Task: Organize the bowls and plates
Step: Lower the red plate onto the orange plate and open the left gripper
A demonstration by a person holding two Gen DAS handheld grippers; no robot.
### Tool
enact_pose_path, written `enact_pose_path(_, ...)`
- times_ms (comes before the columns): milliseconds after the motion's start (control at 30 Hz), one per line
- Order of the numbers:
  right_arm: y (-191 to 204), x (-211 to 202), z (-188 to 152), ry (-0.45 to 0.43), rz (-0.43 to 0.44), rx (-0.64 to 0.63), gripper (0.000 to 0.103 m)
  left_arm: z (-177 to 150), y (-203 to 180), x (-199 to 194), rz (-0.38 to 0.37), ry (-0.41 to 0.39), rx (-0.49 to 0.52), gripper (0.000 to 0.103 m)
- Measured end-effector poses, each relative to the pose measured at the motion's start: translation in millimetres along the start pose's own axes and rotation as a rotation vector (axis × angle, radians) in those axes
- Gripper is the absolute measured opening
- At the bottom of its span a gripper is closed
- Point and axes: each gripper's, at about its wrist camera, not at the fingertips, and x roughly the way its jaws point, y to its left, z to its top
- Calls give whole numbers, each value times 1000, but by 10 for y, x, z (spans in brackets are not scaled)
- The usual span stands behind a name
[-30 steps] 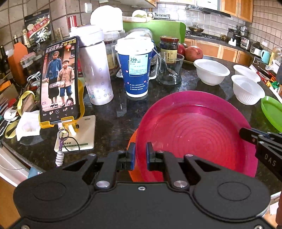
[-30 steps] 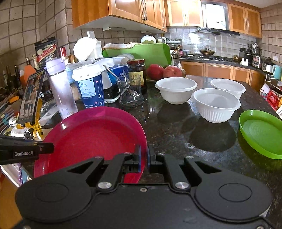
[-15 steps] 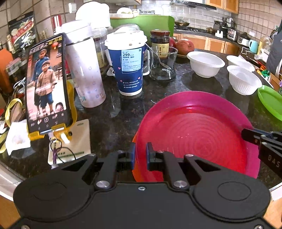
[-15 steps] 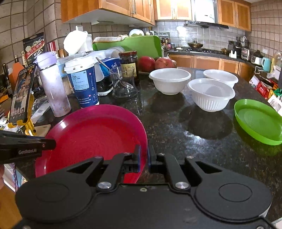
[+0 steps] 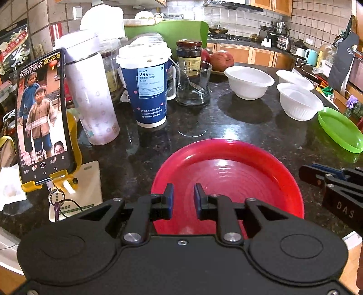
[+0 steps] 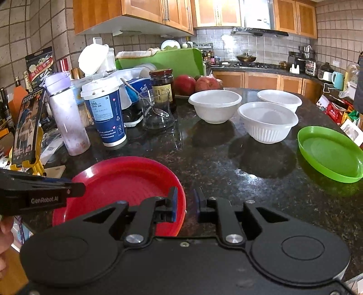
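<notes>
Plate [image 5: 226, 172], red, flat on counter [image 6: 226, 163] at near edge. Left gripper [image 5: 183, 198] over its near rim, right gripper [image 6: 185, 204] straddling its right rim; both jaws just opening, slightly parted, gripping nothing. Beyond: green plate [image 6: 329, 154], three white bowls [image 6: 267, 121].

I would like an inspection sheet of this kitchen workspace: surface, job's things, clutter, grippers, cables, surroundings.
Surface: dark speckled countertop, glossy.
Job's things: red plate flat at near edge; three white bowls behind; green plate at right.
Clutter: blue paper cup, white bottle, glass with spoon, jar, phone on yellow stand.
Grippers: left gripper and right gripper have just been opening; both off the plate's rim.
Cables: nothing seen.
Surroundings: wooden cabinets, tiled wall.
</notes>
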Motion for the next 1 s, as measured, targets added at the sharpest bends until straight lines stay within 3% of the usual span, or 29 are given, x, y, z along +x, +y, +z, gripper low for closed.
enact_pose_path(467,-204,-84,-29,-18,-6,33,18,43,-284,-22,-23,-15,43,30)
enact_pose_path(700,-582,-123,-8,-36,-20,68,18,118,-602,29,-22,-10,64,30)
enact_pose_path(800,-823,-130,18,-42,-22,78,18,167,-809,79,-12,-9,69,38)
enact_pose_path(867,-1012,-142,43,-47,-20,83,23,211,-976,116,-3,-9,69,45)
enact_pose_path(933,-1222,-160,72,-66,-23,90,36,271,-1152,146,-3,-15,69,52)
enact_pose_path(1000,-1418,-181,95,-86,-30,91,42,315,-1333,173,-2,-26,70,55)
